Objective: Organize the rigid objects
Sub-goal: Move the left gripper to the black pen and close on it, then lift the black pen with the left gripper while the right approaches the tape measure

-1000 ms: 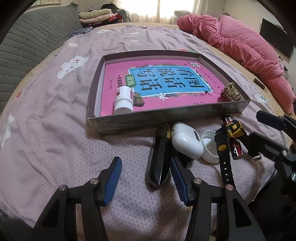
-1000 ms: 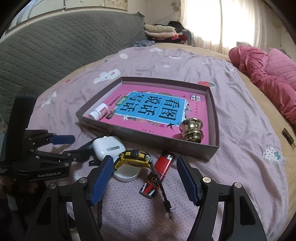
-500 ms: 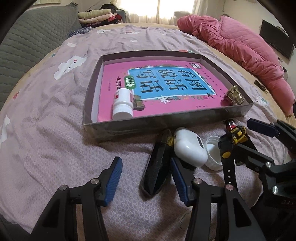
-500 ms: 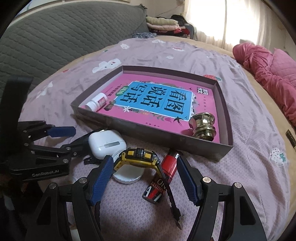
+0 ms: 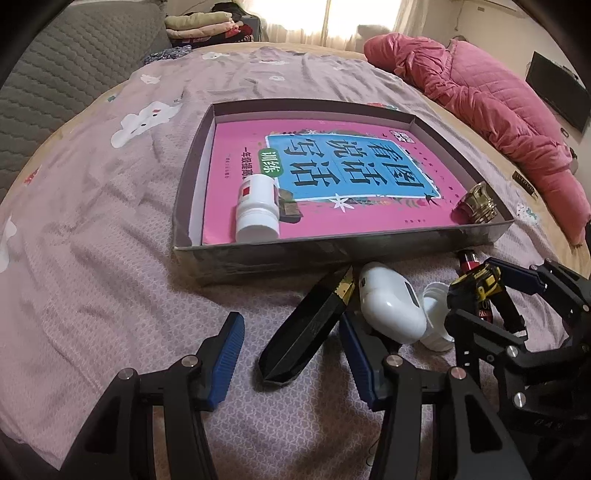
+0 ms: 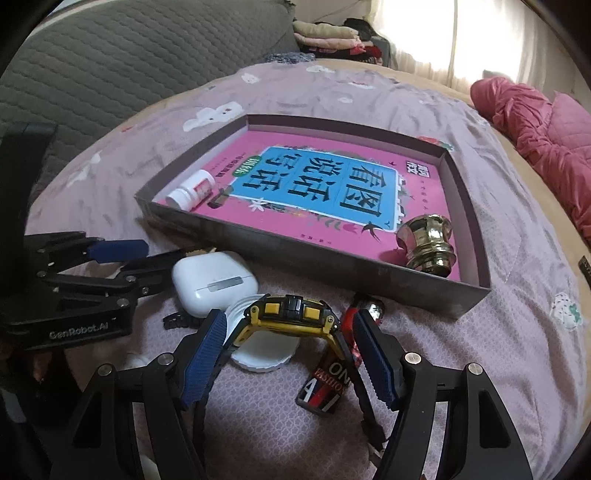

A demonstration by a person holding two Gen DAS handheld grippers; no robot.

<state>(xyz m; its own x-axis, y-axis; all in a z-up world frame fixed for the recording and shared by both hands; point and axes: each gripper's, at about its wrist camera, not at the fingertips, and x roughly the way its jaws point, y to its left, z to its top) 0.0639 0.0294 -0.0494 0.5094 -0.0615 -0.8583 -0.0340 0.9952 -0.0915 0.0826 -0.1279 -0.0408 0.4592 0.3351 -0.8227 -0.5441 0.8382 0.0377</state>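
A yellow-and-black watch [image 6: 291,317] lies on the bedspread just in front of the shallow grey box [image 6: 295,251]. My right gripper [image 6: 288,354] stands open, one blue finger on each side of the watch, and I see no pad pressing it. Under and beside the watch lie a white lid [image 6: 266,354], a red lighter [image 6: 328,380] and a white earbud case [image 6: 212,280]. My left gripper [image 5: 291,362] is open around the near end of a black pointed object [image 5: 306,332]. In the box lie a pink book [image 5: 332,166], a white bottle [image 5: 256,212] and a brass knob [image 5: 478,205].
The box sits in the middle of a mauve bedspread [image 5: 110,258]. A pink quilt [image 5: 498,110] is heaped at the right, a grey headboard [image 6: 110,55] runs along the left, and folded clothes [image 5: 199,26] are stacked at the far end.
My right gripper has come down and forward, so its fingers now flank the watch instead of hanging short of it. The left gripper has hardly shifted.
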